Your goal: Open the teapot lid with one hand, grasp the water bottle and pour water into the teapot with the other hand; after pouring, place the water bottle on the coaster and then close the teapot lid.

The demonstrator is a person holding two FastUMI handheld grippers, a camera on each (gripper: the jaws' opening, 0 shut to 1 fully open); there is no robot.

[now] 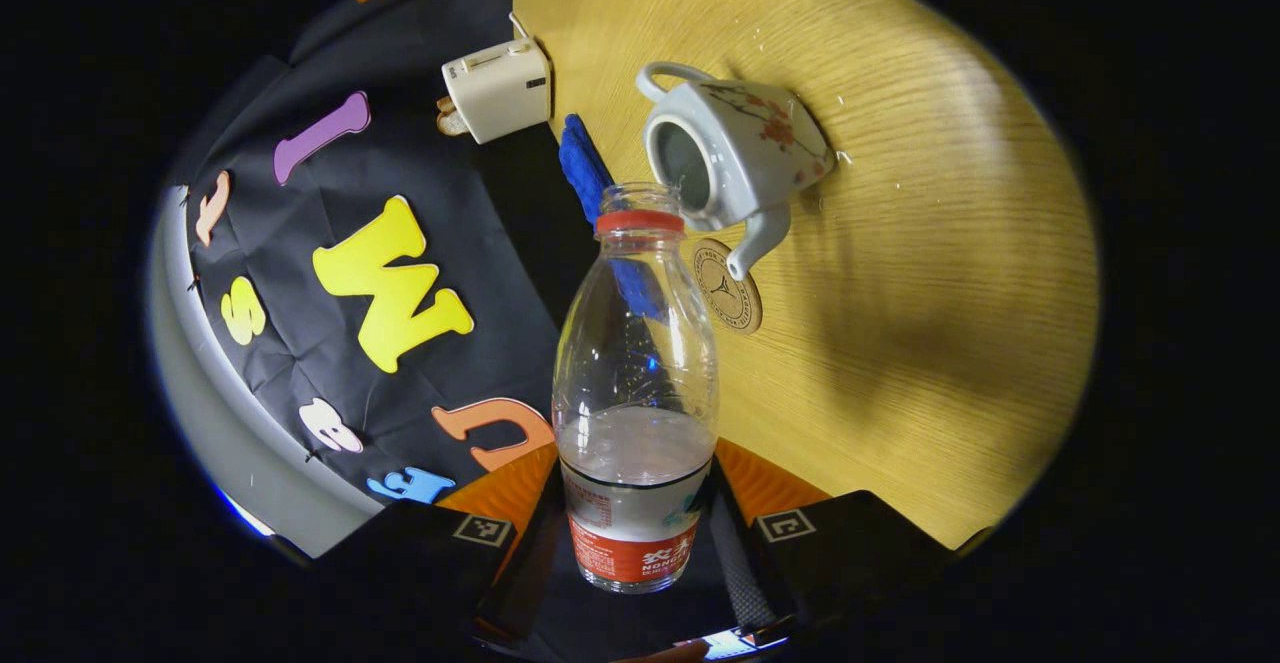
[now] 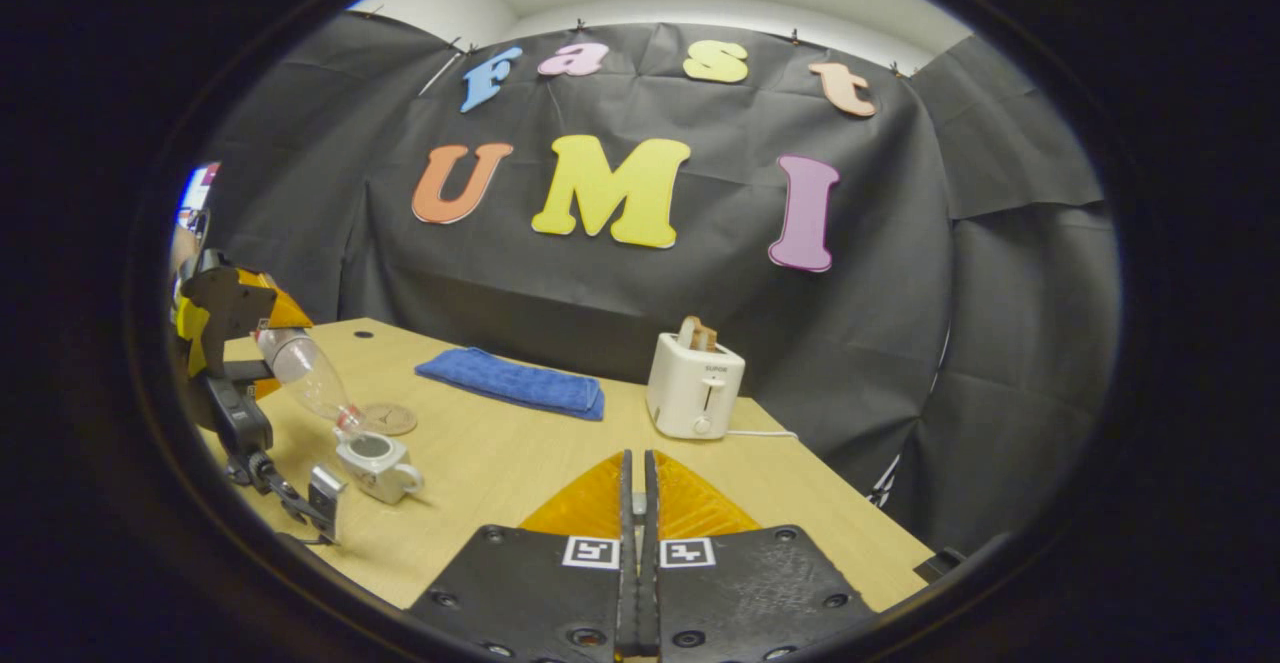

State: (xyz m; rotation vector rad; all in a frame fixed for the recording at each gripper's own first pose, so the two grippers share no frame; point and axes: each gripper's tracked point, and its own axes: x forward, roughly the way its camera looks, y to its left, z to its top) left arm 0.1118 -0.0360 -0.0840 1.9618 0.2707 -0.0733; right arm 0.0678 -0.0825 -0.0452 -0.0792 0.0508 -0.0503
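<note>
Water bottle (image 1: 636,393) uncapped, part-full, tilted over lidless teapot (image 1: 733,155), left tool (image 1: 636,543) clamped on it, right tool (image 2: 637,503) together, empty.

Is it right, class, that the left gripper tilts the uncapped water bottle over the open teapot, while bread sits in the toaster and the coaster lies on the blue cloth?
Not quite. The coaster lies on the bare table beside the teapot, apart from the blue cloth, as the right gripper view shows. The rest stands: left gripper, water bottle, toaster.

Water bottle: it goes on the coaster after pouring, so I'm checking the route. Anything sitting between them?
The teapot stands right beside the coaster, under the tilted water bottle; nothing lies on the coaster.
</note>
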